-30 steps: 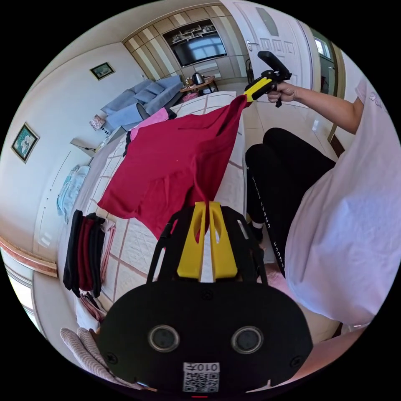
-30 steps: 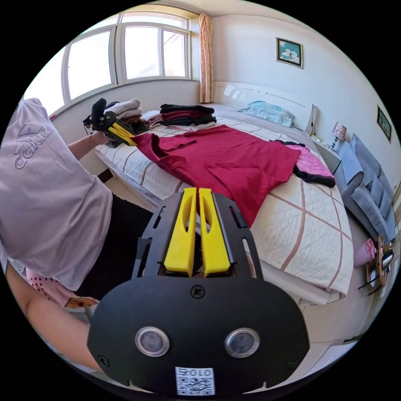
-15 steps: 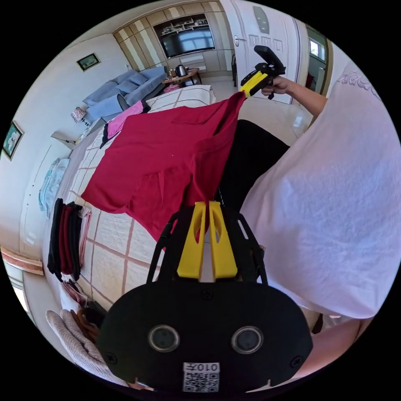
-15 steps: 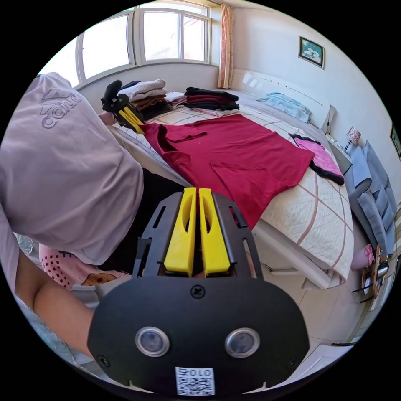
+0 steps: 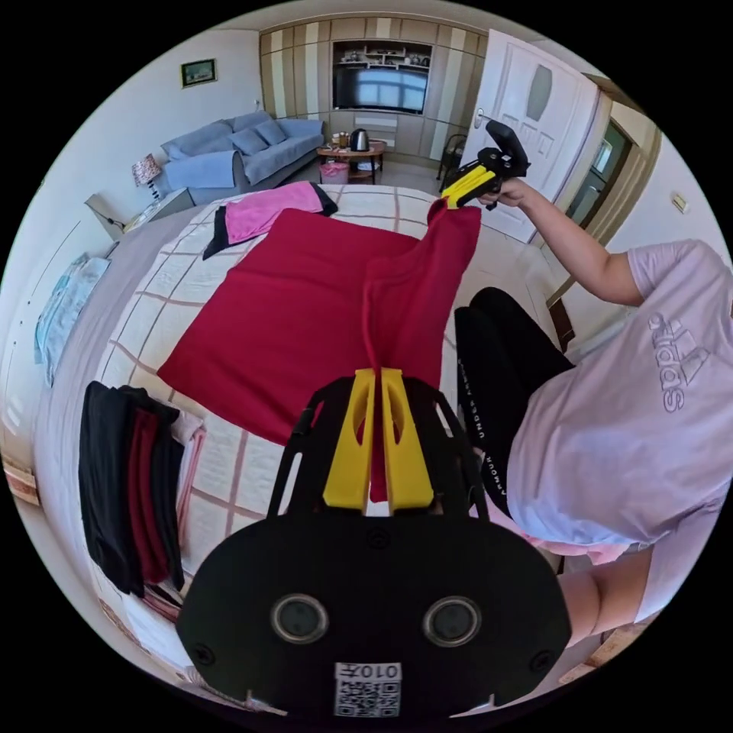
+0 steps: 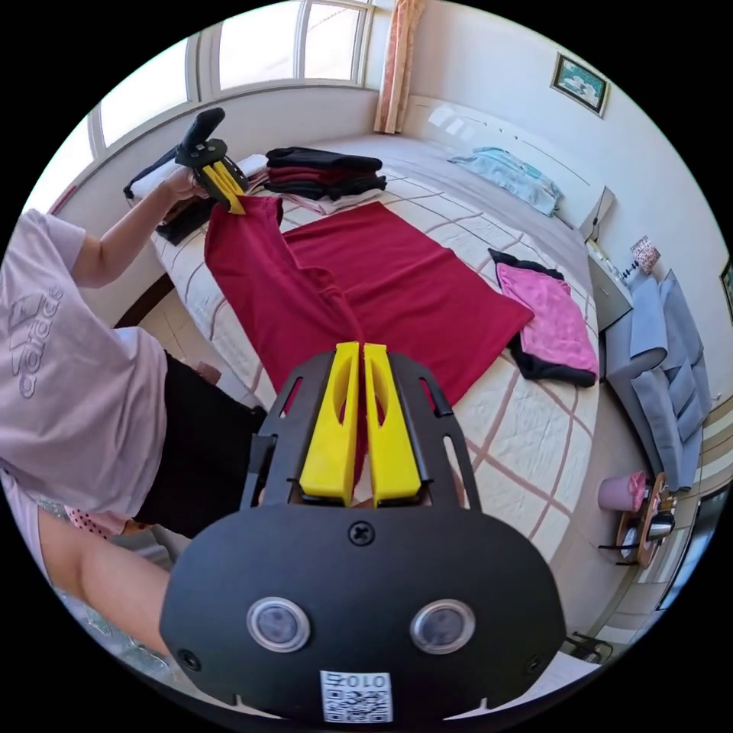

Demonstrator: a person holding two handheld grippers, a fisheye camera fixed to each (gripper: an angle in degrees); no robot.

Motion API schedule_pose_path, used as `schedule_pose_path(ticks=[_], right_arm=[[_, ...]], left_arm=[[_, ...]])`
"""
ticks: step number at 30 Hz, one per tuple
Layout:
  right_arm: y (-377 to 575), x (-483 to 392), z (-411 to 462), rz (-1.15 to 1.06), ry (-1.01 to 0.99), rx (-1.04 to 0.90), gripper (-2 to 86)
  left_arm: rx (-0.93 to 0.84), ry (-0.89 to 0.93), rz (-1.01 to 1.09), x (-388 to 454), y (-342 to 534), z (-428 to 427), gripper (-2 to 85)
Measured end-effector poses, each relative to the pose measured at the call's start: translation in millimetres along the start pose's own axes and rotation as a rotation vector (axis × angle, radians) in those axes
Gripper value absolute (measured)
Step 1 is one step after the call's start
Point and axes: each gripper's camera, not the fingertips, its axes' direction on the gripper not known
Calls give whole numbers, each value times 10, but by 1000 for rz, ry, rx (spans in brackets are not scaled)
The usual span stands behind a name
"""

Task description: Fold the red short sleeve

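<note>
A red shirt (image 5: 305, 305) lies spread over the middle of a bed (image 5: 229, 473), its near edge lifted off the quilt by two grippers. In the left gripper view, the left gripper (image 5: 378, 382) sits at lower centre, its yellow jaws clamped together on a strip of the shirt's edge. The right gripper (image 5: 464, 188), upper right of that frame, pinches the far corner of the same raised edge, jaws closed on the cloth. In the right gripper view, the right gripper (image 6: 361, 355) is at lower centre and the left gripper (image 6: 227, 191) at upper left, the lifted flap hanging between them.

Bare checked quilt lies open beside the shirt. A pink garment (image 6: 553, 317) rests just past the shirt's far edge. A stack of folded dark clothes (image 6: 321, 169) sits near the window (image 6: 252, 61). A person in a pale T-shirt (image 5: 634, 412) stands at the bedside. A blue sofa (image 5: 229, 149) stands beyond the bed.
</note>
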Motion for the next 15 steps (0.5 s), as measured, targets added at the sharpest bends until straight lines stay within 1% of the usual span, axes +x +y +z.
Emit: schedule_pose_path(ticks=[3, 5, 8, 11, 15], right_arm=[[-334, 445, 507, 71, -36, -89, 14], [-440, 604, 814, 92, -76, -148, 15], [-517, 728, 1164, 95, -113, -236, 17], [-510, 809, 1275, 102, -126, -246, 20], [-401, 875, 1229, 161, -103, -178, 37]], left_arm=[[-42, -3, -61, -565, -111, 331, -3], [-104, 52, -123, -823, -116, 606, -2], [-171, 77, -141, -999, -69, 888, -1], [-127, 90, -172, -1119, 17, 906, 1], [-40, 63, -220, -1194, 124, 805, 15]])
